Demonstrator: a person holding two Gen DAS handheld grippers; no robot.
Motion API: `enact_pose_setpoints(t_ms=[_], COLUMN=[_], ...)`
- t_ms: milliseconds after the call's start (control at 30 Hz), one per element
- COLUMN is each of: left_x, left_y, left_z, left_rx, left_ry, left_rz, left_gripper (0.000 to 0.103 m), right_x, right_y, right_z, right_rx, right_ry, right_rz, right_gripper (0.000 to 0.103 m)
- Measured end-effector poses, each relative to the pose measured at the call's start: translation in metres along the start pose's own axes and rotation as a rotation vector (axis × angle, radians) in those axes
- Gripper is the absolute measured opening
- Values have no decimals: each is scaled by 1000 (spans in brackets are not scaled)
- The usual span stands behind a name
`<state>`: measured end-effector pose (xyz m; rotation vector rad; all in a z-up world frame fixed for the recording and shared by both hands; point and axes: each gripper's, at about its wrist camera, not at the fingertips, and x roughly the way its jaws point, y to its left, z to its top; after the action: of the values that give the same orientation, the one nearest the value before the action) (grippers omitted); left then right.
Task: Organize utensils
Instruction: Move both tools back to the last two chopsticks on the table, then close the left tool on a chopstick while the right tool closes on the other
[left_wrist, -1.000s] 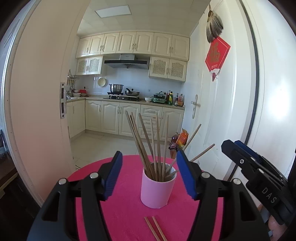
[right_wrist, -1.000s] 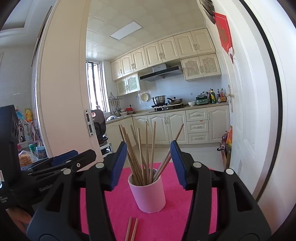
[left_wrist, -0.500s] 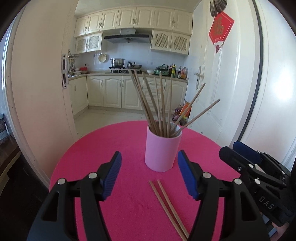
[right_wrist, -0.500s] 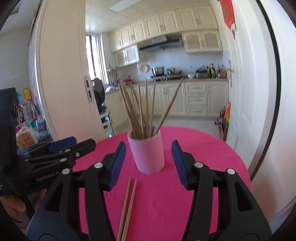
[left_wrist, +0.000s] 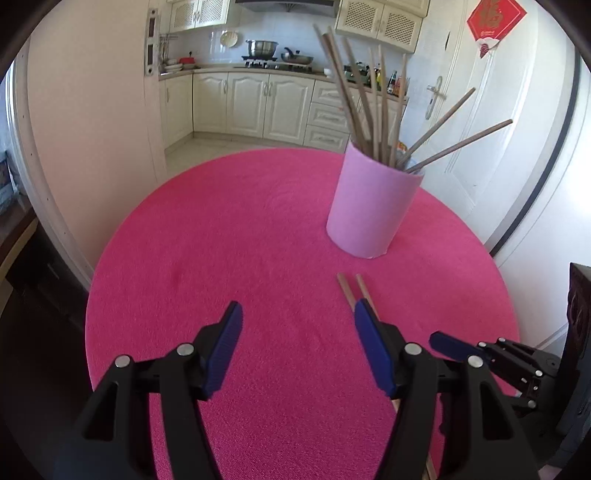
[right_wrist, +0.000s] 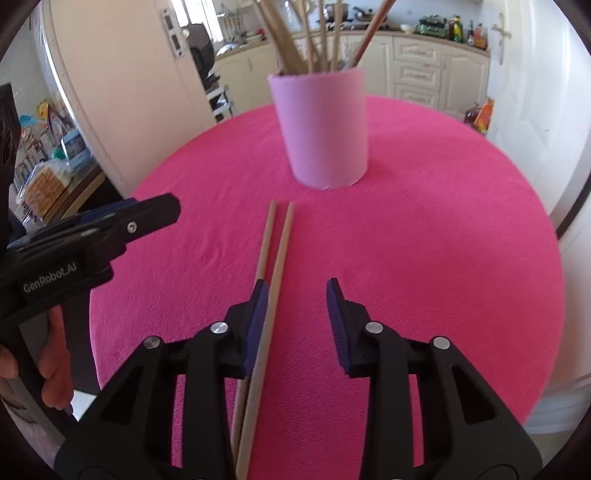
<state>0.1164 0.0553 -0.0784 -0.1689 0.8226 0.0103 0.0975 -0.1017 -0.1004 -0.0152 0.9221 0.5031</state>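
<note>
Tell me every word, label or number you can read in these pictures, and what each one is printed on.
"GenRobot.AI": white letters on the black body of the left gripper, seen in the right wrist view.
A gold character on the red diamond sign on the door: partly cut off, not readable.
Labels on the bottles on the kitchen counter: too small to read.
The pink cup and the loose chopsticks carry no writing.

Two chopsticks (right_wrist: 275, 254) lie before the cup (right_wrist: 323, 129) on the table (right_wrist: 461, 258).
</note>
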Motion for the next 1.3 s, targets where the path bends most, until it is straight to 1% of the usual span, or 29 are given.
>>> enact_pose_setpoints(t_ms=[100, 133, 167, 300, 400, 467, 500, 533, 600, 767, 967, 1067, 1167, 1233, 1267, 1300], left_x=[1, 1, 1, 2, 5, 8, 9, 10, 12, 23, 43, 48, 50, 50, 50, 50], left_y=[4, 4, 5, 6, 3, 0, -1, -3, -10, -30, -56, -63, -69, -69, -69, -69], left_z=[-3, -3, -3, -6, -3, -2, -2, -3, -3, -6, -11, -13, -12, -10, -10, -9], left_rx=[-4, -5, -5, -4, -4, -4, -3, 0, 17, 46, 97, 107, 129, 126, 126, 126], left_ry=[11, 14, 17, 28, 45, 62, 69, 79, 102, 161, 249, 273, 277, 279, 279, 275], left_rz=[-1, 1, 0, -1, 5, 7, 5, 2, -13, -37, -12, 4, 41, 52, 59, 66], left_gripper=[62, 62, 62, 62, 62, 62, 62, 62, 62, 62, 62, 62, 51, 41, 38, 32], right_x=[8, 10, 12, 13, 16, 16, 17, 17, 14, 5, -1, -3, -2, -4, -4, -4], right_y=[8, 8, 10, 17, 25, 24, 22, 18, 6, -18, -36, -42, -43, -46, -47, -47], right_z=[-1, -1, -1, 1, 2, 2, 2, 2, 3, 2, -4, -6, -8, -8, -9, -9], right_rx=[-19, -24, -30, -57, -106, -126, -130, -130, -103, -48, -2, 14, 22, 24, 26, 27], right_ry=[37, 48, 59, 80, 89, 91, 91, 93, 97, 88, 79, 78, 79, 78, 78, 78], right_rz=[-5, -19, -32, -42, -78, -85, -85, -80, -57, -43, -2, 25, 42, 48, 54, 58], right_gripper=[28, 24, 23, 22, 21, 18, 13, 10, 6, 6, 6, 6, 6, 6, 6, 6])
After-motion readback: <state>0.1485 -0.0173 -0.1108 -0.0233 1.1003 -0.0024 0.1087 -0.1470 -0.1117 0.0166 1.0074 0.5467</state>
